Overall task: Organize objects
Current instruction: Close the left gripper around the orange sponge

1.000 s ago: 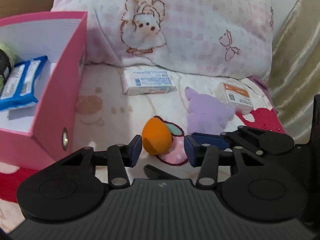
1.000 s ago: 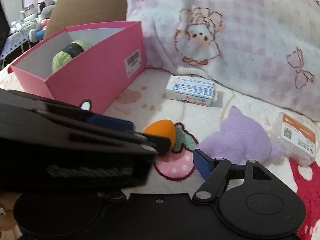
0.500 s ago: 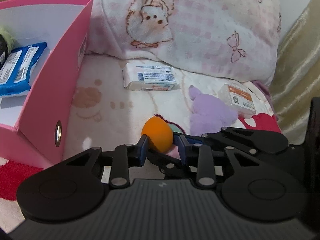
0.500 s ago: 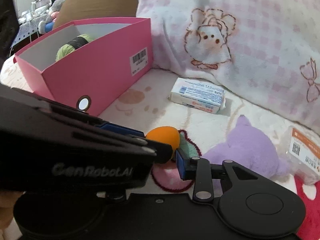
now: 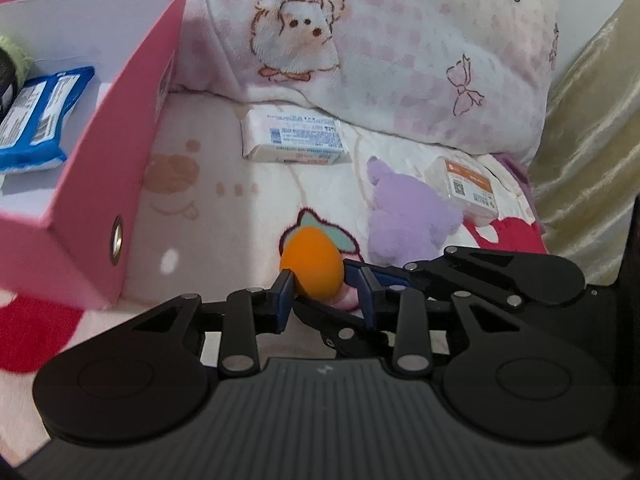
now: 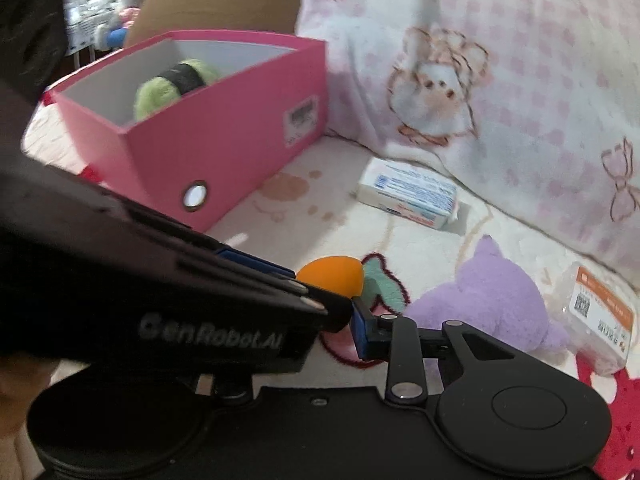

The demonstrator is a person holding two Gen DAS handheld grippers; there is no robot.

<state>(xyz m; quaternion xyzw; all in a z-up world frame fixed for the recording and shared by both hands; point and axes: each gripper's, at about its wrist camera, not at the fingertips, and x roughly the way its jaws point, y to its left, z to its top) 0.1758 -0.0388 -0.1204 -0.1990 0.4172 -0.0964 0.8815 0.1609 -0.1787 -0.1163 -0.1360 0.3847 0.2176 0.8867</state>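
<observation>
Left claw (image 5: 326,298) clamps the orange ball (image 5: 314,266); the right claw (image 6: 340,312) has just closed on it too. Ball sits mid-bed, right of pink box (image 5: 120,184).

pink-checked pillow (image 5: 392,52) on a printed blanket (image 5: 224,216); gold curtain (image 5: 592,128).

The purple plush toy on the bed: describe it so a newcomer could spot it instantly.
Start at the big pink-checked pillow at the back of the bed. In front of it, right of the orange ball, lies the purple plush toy. It is the only fuzzy lilac thing; its neighbours are flat printed packets.
</observation>
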